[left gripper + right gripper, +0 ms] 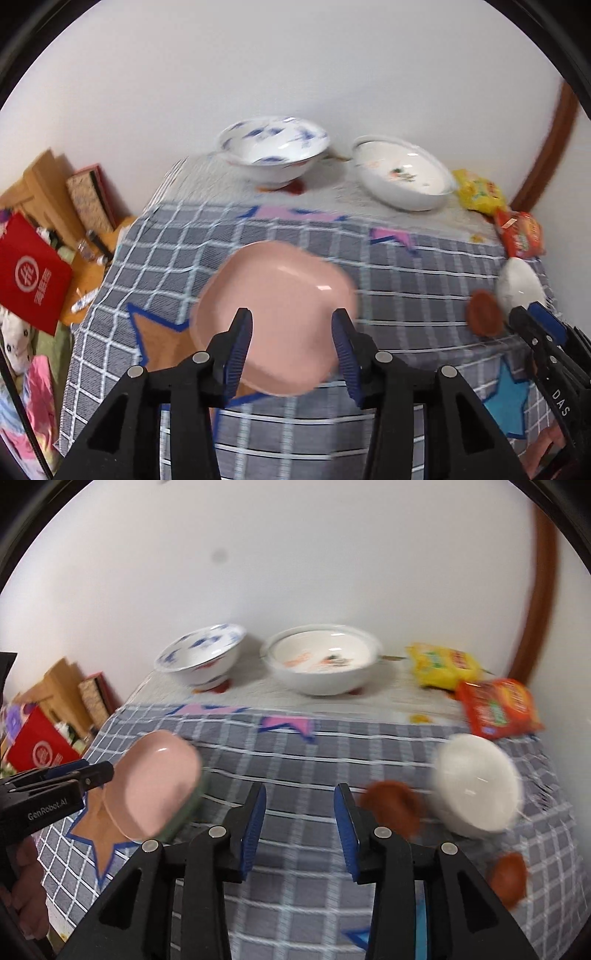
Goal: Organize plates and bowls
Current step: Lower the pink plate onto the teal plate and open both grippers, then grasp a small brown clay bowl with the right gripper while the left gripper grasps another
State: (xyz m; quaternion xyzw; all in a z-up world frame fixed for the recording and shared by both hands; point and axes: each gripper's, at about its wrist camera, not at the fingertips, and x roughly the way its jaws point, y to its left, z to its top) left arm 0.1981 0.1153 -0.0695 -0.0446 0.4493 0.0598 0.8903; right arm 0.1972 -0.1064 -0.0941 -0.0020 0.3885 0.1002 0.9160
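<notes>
Both tongs hang parted and empty — left gripper (291, 332) over the pink plate (275, 317), right gripper (300, 812) between dishes; judging next, pick another bowl (478, 781).

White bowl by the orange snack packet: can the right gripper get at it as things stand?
Probably yes. The white bowl lies just right of the right gripper, whose fingers stand apart with nothing between them. Only a small brown dish sits near the path; the bowl's rim looks unobstructed.
</notes>
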